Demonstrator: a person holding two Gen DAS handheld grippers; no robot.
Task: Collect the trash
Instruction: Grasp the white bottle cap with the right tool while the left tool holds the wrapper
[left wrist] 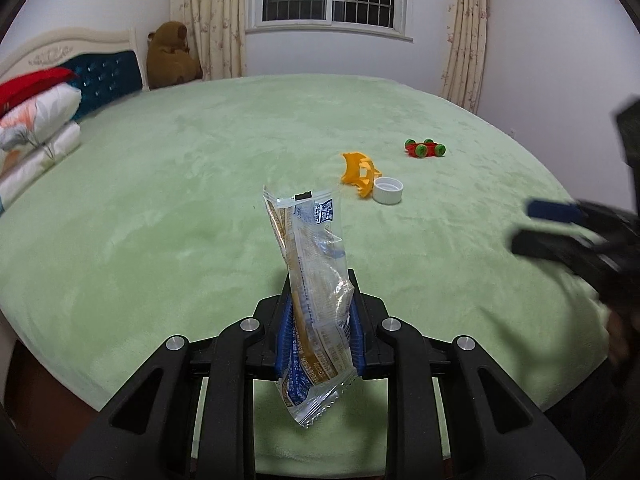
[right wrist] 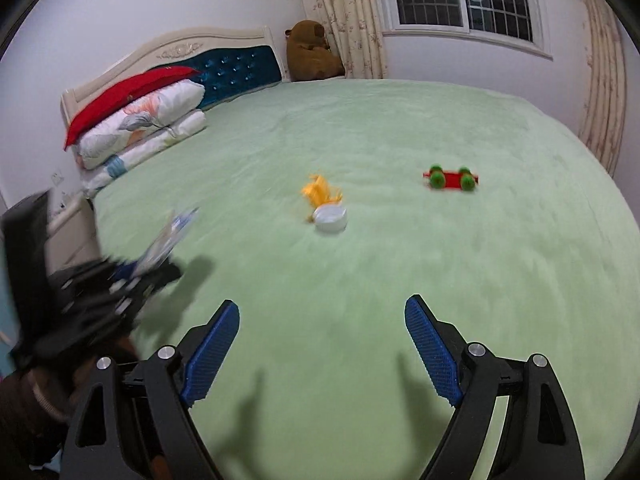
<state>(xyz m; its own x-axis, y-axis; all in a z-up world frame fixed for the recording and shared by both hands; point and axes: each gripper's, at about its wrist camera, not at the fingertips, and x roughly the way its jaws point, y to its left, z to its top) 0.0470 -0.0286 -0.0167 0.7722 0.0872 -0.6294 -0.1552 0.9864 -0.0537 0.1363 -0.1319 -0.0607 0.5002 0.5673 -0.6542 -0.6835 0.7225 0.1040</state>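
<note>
The left tongs [left wrist: 320,320] are clamped tight on a crinkly clear plastic snack wrapper with blue and tan print [left wrist: 316,280], holding it upright above the fuzzy light-green bed [left wrist: 160,220]. The right tongs [right wrist: 322,352] hang wide apart with nothing between the blue pads, over bare blanket. In the right wrist view, a round white plastic cap [right wrist: 331,219] sits at 12 o'clock from those tongs, touching a small orange plastic toy piece [right wrist: 320,194] just behind it. A little red toy car with green wheels [right wrist: 451,178] sits well apart, around 1 o'clock.
</note>
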